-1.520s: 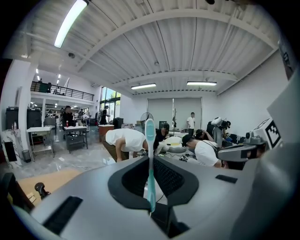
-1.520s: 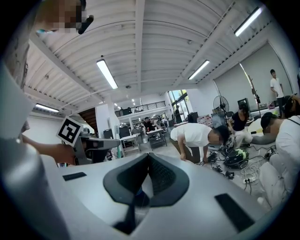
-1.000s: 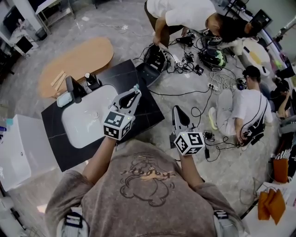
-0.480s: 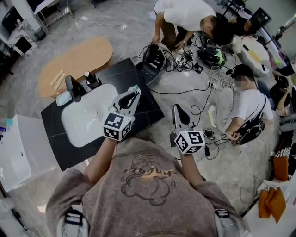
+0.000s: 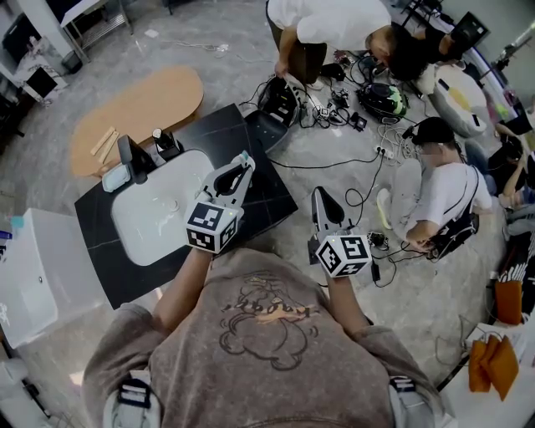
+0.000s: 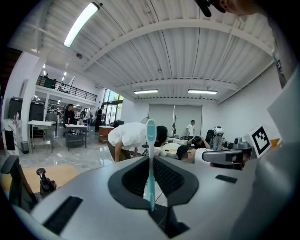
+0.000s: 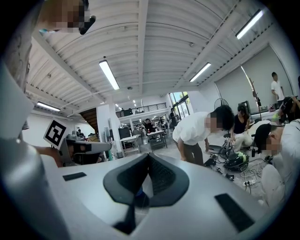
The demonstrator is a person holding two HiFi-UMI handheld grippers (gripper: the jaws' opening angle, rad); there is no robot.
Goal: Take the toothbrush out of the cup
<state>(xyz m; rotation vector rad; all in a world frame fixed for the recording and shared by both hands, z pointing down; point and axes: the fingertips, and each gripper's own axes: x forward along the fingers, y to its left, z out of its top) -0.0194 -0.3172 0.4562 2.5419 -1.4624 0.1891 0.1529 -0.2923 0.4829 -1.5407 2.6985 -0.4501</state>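
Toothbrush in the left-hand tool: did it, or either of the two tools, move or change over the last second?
Nothing about the work changed. The left gripper still holds the toothbrush clamped upright between its jaws over the black counter. The right gripper stays shut and empty beside it. Only the bending person and the seated person behind shifted their poses slightly.

The white sink (image 5: 150, 227) lay open and bare just left of the left gripper (image 5: 244, 160). A black tap (image 5: 131, 159) and a small dark thing (image 5: 165, 146) stood along its far edge. Past the black counter (image 5: 263, 197), cables (image 5: 334, 163) and people (image 5: 334, 23) crowded the floor (image 5: 234, 67)
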